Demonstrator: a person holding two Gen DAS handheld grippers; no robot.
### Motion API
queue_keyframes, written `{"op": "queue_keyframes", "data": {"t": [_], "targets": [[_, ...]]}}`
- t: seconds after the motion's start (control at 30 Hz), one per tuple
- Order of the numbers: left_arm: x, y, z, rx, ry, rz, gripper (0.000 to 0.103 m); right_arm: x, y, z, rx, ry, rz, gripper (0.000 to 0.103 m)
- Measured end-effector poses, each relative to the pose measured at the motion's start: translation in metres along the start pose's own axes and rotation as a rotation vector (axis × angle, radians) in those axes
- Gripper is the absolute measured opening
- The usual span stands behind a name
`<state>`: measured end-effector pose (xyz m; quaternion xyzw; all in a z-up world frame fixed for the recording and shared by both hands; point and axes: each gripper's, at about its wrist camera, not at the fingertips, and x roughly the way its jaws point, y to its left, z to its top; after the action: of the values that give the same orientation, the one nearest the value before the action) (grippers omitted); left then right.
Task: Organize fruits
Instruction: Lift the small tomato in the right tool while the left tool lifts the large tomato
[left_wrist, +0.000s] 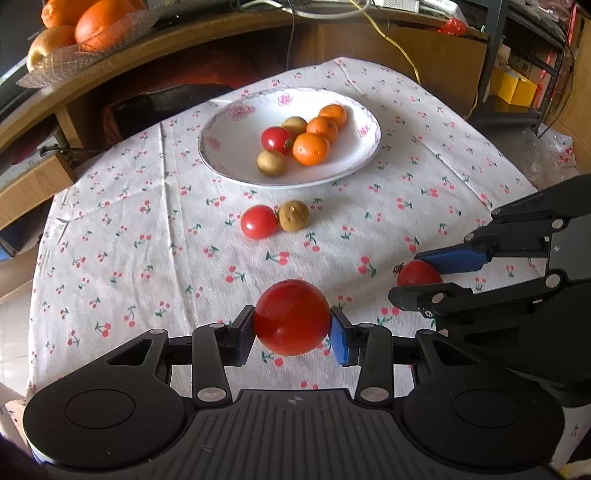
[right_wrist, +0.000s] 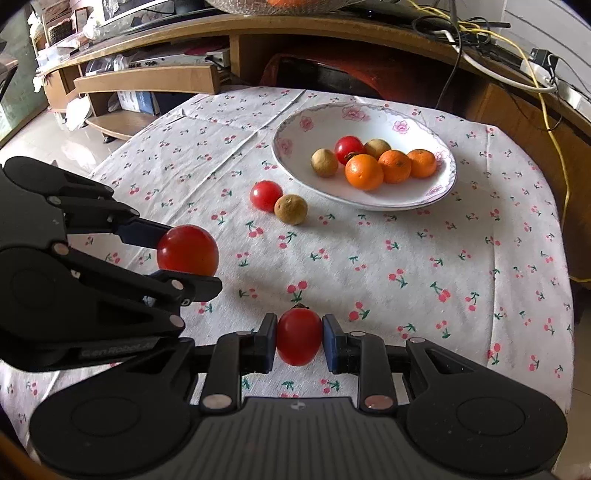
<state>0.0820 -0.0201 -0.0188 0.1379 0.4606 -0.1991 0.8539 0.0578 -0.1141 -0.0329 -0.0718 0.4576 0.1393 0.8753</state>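
Observation:
My left gripper (left_wrist: 292, 328) is shut on a large red tomato (left_wrist: 291, 316), held above the cherry-print tablecloth (left_wrist: 147, 229). The same gripper (right_wrist: 186, 251) and tomato (right_wrist: 187, 250) show at the left of the right wrist view. My right gripper (right_wrist: 299, 338) is shut on a smaller red tomato (right_wrist: 298, 336); that gripper (left_wrist: 419, 275) appears at the right of the left wrist view. A white floral plate (left_wrist: 236, 110) farther back holds three oranges, a tomato and two brown fruits. Between plate and grippers lie a loose tomato (left_wrist: 258, 222) and a brown fruit (left_wrist: 293, 215).
A wooden desk (left_wrist: 110, 74) curves behind the table, carrying a glass bowl of oranges (left_wrist: 88, 29) and cables (right_wrist: 480, 33). Low shelves (right_wrist: 147, 81) stand to the left of the table. The cloth hangs over the table's edges on both sides.

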Motion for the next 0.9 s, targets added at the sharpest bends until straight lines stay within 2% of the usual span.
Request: {"op": "queue_keyframes", "data": {"t": [0.9], "targets": [[-0.007, 0.005, 0.032, -0.043, -0.096, 0.014, 0.049, -0.015, -0.018, 0.024, 0.067, -0.082, -0.053, 0.029]]}}
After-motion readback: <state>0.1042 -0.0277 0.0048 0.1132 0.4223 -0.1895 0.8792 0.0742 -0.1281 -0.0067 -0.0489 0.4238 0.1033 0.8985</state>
